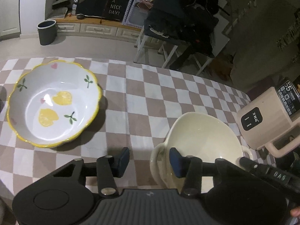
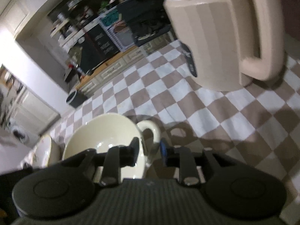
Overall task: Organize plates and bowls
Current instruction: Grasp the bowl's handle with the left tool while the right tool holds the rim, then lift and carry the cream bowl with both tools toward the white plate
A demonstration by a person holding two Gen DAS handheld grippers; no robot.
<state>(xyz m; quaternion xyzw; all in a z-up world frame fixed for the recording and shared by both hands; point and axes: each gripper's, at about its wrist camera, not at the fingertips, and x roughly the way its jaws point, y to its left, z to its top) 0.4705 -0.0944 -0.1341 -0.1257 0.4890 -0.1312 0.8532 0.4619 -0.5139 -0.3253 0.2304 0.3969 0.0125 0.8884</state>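
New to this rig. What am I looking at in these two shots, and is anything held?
No robot: a person carries a two-finger gripper in each hand, with a fisheye camera on each looking along its fingers. One picture is from the left gripper, the other from the right gripper. In view: a brown-and-white checked tablecloth, a scalloped white dish with yellow rim and lemon pattern, a cream ceramic two-handled bowl and a beige plastic kettle-like appliance. Each gripper straddles one bowl handle. The left is open, not gripping; whether the right is pinching I cannot tell.
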